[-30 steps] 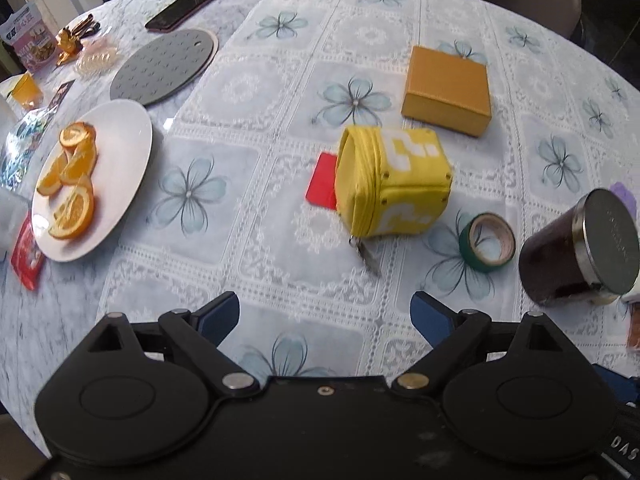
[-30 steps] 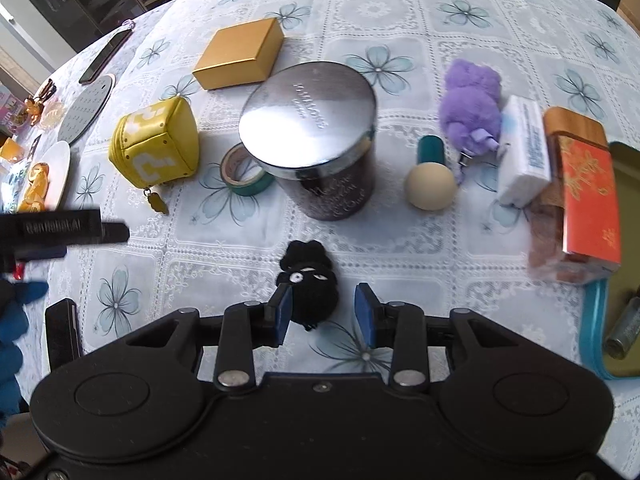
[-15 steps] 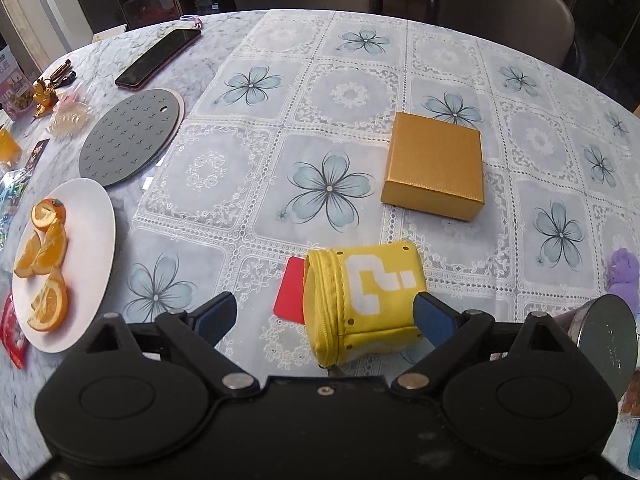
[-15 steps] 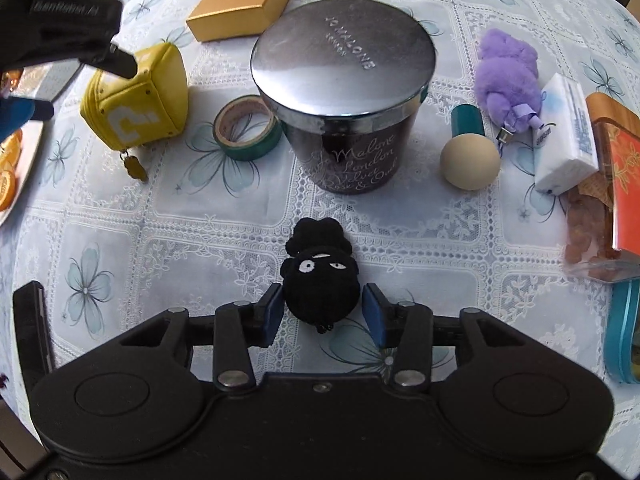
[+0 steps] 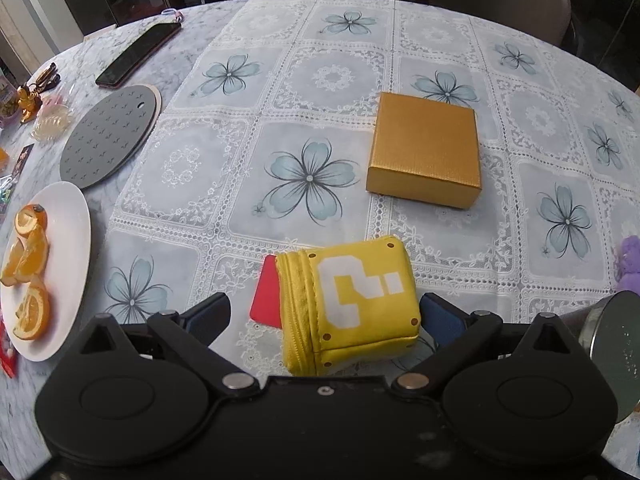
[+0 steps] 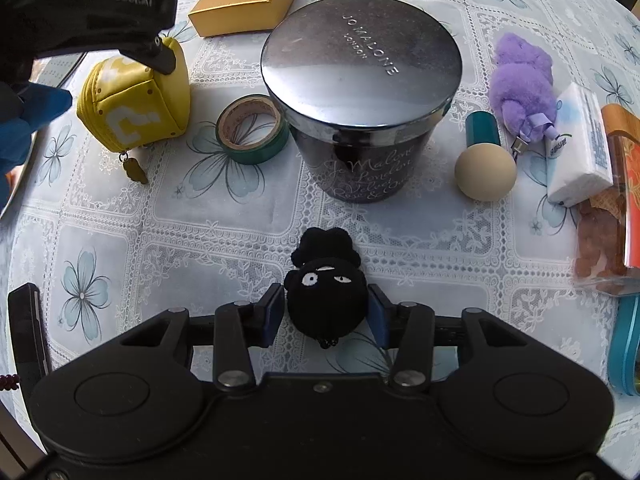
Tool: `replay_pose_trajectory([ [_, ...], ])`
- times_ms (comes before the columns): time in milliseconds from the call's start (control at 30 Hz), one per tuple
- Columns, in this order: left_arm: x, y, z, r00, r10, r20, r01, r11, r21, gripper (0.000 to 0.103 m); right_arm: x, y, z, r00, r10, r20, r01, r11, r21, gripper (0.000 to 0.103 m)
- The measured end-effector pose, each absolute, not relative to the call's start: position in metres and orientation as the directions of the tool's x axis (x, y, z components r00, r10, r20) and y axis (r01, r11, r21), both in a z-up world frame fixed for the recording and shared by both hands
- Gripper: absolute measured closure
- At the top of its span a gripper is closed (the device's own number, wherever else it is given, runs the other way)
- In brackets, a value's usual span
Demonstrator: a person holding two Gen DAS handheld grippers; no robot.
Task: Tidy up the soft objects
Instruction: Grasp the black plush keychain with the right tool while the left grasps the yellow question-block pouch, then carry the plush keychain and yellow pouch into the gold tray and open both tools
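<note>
Yellow cube pouch (image 5: 348,304) between spread left gripper (image 5: 324,316) jaws, nearer right one

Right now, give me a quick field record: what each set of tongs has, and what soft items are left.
left tongs: open, straddling the yellow question-mark pouch; right pad close to it, left pad apart
right tongs: closed around the black plush, pads at both sides
loose soft item: purple plush, lying right of the lidded candle jar
under pouch: red card, partly covered
near pouch: green tape roll, gold box
surface: table with floral lace cloth
</note>
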State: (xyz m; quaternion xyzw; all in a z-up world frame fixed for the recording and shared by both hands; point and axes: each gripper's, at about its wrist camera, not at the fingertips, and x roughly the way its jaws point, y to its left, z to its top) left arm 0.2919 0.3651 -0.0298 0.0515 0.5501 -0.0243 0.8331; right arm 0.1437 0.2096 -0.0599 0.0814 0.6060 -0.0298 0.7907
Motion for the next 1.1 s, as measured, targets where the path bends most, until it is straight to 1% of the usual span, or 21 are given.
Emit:
replay_pose_trajectory([
  [33, 0.294, 0.367, -0.034, 0.367, -0.004, -0.93, 0.111, 0.993, 0.039, 0.018, 0.143, 0.209, -0.06, 0.267, 0.049, -0.962, 0.145, 0.985, 0.091, 0.061],
  [67, 0.295, 0.369, -0.037, 0.338, -0.038, -0.94, 0.115, 0.993, 0.001, 0.033, 0.142, 0.208, -0.058, 0.272, 0.05, -0.961, 0.142, 0.986, 0.092, 0.061],
  [100, 0.294, 0.372, -0.039, 0.319, -0.066, -0.946, 0.109, 0.994, -0.032, 0.033, 0.141, 0.207, -0.057, 0.277, 0.049, -0.96, 0.142, 0.986, 0.092, 0.061],
  [167, 0.289, 0.373, -0.035, 0.329, -0.067, -0.942, 0.101, 0.994, -0.035, 0.038, 0.137, 0.204, -0.052, 0.293, 0.049, -0.955, 0.14, 0.986, 0.094, 0.062],
  [400, 0.256, 0.38, -0.02, 0.331, -0.066, -0.941, 0.101, 0.994, -0.034, 0.039, 0.123, 0.199, -0.038, 0.309, 0.071, -0.948, 0.11, 0.988, 0.11, 0.062],
  [733, 0.171, 0.385, -0.001, 0.315, -0.029, -0.949, 0.067, 0.998, -0.008, 0.039, 0.078, 0.182, -0.021, 0.301, 0.143, -0.943, 0.042, 0.986, 0.163, 0.062],
  [900, 0.125, 0.363, 0.003, 0.293, -0.013, -0.956, 0.071, 0.997, 0.008, 0.039, 0.047, 0.155, -0.009, 0.307, 0.18, -0.934, 0.024, 0.98, 0.197, 0.062],
  [1100, 0.075, 0.299, 0.021, 0.302, -0.022, -0.953, 0.111, 0.994, 0.012, 0.039, 0.008, 0.098, 0.008, 0.347, 0.183, -0.92, 0.043, 0.977, 0.21, 0.062],
])
